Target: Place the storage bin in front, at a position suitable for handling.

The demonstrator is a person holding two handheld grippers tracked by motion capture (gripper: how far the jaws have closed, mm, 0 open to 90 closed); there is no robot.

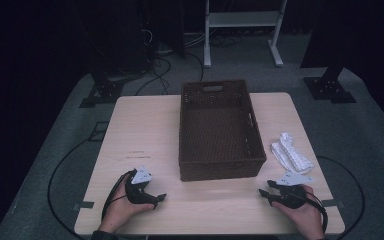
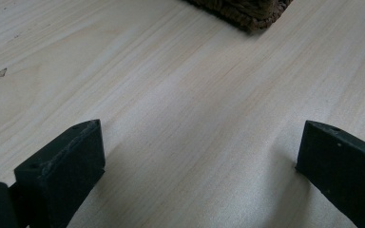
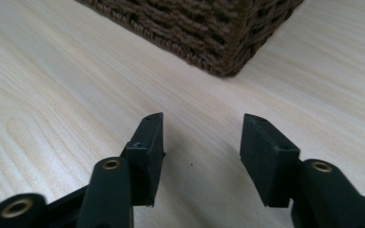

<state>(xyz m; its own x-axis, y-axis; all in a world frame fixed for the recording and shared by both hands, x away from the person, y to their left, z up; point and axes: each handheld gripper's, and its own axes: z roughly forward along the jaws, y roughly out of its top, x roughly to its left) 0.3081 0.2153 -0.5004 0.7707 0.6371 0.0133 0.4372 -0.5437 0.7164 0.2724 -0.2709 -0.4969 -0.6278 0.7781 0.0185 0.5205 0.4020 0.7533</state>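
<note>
Centrally in the high view stands a dark brown woven basket, rectangular, with straight walls, a cut-out handle slot in its far short wall and another in its right long wall. Its weave is a tight horizontal rope pattern, which the right gripper view shows close up at one lower corner; the left gripper view catches the same kind of corner at the top edge of the frame. The interior, as far as visible, holds nothing. It rests flat on a light wood-grain table, long axis running away from the person.

Right of the basket, just beside its near right corner, lies a white folded cloth, crumpled, flat on the tabletop and apart from the basket wall.

Lower left of the high view: the left gripper, held in a hand, low over the table near its front edge, jaws pointing right. Its own view shows the two black jaws spread wide with bare wood between them.

Lower right: the right gripper, likewise in a hand, jaws pointing left toward the basket's near corner. Its jaws stand partly apart, nothing between them.

Both grippers are well clear of the basket and cloth.
</note>
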